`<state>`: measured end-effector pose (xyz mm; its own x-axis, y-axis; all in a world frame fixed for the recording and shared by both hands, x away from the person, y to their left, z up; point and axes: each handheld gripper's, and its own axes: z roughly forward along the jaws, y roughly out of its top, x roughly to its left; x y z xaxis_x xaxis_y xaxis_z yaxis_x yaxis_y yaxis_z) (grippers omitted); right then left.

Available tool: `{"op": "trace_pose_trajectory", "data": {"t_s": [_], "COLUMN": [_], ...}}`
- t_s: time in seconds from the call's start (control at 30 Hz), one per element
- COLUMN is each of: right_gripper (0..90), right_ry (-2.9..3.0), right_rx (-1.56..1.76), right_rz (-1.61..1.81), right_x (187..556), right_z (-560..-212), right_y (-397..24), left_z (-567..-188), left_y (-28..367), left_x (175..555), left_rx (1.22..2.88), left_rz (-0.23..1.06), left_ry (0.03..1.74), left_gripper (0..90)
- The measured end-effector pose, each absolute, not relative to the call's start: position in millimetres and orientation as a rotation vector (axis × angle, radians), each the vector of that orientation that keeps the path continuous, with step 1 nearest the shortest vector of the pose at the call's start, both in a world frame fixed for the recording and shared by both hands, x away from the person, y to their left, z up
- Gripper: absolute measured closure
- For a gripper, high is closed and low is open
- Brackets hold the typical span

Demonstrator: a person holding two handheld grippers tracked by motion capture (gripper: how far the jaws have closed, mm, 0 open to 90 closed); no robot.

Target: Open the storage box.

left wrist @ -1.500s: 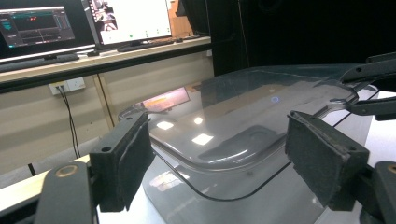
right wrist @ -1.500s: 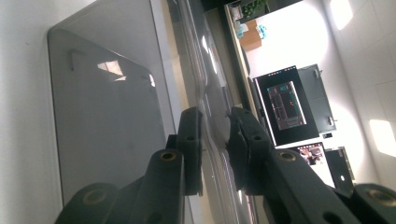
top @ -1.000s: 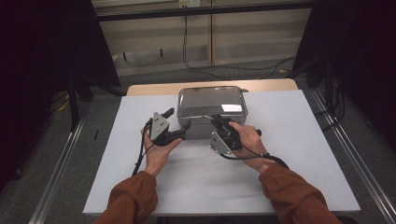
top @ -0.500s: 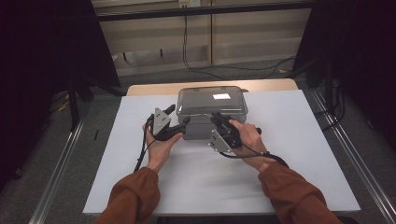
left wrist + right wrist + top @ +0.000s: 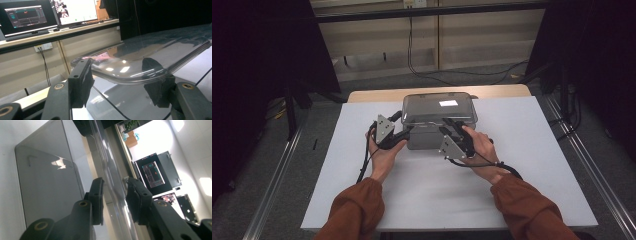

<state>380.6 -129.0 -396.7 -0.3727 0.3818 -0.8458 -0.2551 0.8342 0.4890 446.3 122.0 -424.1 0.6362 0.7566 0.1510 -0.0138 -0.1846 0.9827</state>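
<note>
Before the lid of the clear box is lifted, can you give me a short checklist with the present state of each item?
1. Left tool straddles the lid edge: ok; its jaws have just been closing, the rim between them.
2. Left pads pressing on the rim: cannot tell; a gap seems to remain at one pad.
3. Right tool around the lid rim: ok, rim between the jaws, which have just been opening.
4. Right pads gripping: not ok, space shows on both sides of the rim.
5. Box sits flat on the white table: ok.
6. Lid latched or free: cannot tell.
</note>
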Motion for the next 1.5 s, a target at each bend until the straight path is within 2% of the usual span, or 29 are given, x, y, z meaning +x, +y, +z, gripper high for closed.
{"op": "trace_pose_trajectory", "data": {"t_s": [0.03,0.1,0.17,0.27,0.33,0.5,0.57,0.7,0.83,0.93,1.0,1.13,1.27,1.4,1.5], "right_gripper": [57.5,50.8,40.3,36.7,26.1,20.4,20.7,14.1,12.5,7.2,7.9,18.3,24.6,25.2,29.8], "right_ry": [1.835,1.846,1.866,1.865,1.859,1.864,1.892,1.905,1.908,1.897,1.900,1.901,1.868,1.864,1.863], "right_rx": [0.096,0.172,0.229,0.270,0.326,0.415,0.481,0.565,0.621,0.653,0.645,0.659,0.692,0.693,0.682], "right_rz": [0.672,0.736,0.769,0.798,0.856,0.931,0.995,1.041,1.068,1.092,1.084,1.110,1.134,1.142,1.157], "right_x": [380.6,382.1,383.3,384.4,385.0,388.8,393.4,399.7,402.8,404.5,404.6,407.0,410.2,411.1,412.6], "right_z": [-396.7,-395.1,-394.0,-393.2,-393.1,-391.2,-391.1,-395.0,-395.4,-394.7,-395.1,-396.3,-394.1,-393.1,-392.9], "right_y": [-129.0,-137.5,-144.1,-151.5,-161.6,-171.4,-176.6,-187.8,-193.4,-196.3,-195.8,-198.4,-208.1,-210.5,-210.8], "left_z": [-423.7,-422.7,-422.3,-423.0,-423.0,-422.2,-422.9,-422.8,-422.3,-422.2,-422.5,-421.5,-420.8,-420.6,-419.1], "left_y": [122.3,122.6,122.5,121.8,121.6,121.8,121.3,121.5,121.7,121.3,121.0,121.6,121.7,121.9,122.8], "left_x": [446.0,445.6,445.4,445.3,445.2,444.9,444.7,445.3,444.9,444.6,444.3,444.3,444.0,444.3,444.7], "left_rx": [1.621,1.616,1.613,1.617,1.616,1.608,1.609,1.609,1.606,1.606,1.611,1.604,1.604,1.598,1.600], "left_rz": [0.776,0.775,0.774,0.770,0.769,0.766,0.755,0.757,0.757,0.757,0.757,0.752,0.754,0.757,0.762], "left_ry": [0.627,0.623,0.621,0.620,0.621,0.624,0.631,0.629,0.631,0.634,0.634,0.632,0.631,0.630,0.625], "left_gripper": [42.0,41.2,41.0,40.7,40.4,40.2,39.9,39.0,38.9,39.2,39.2,39.4,39.7,39.8,40.2]}}
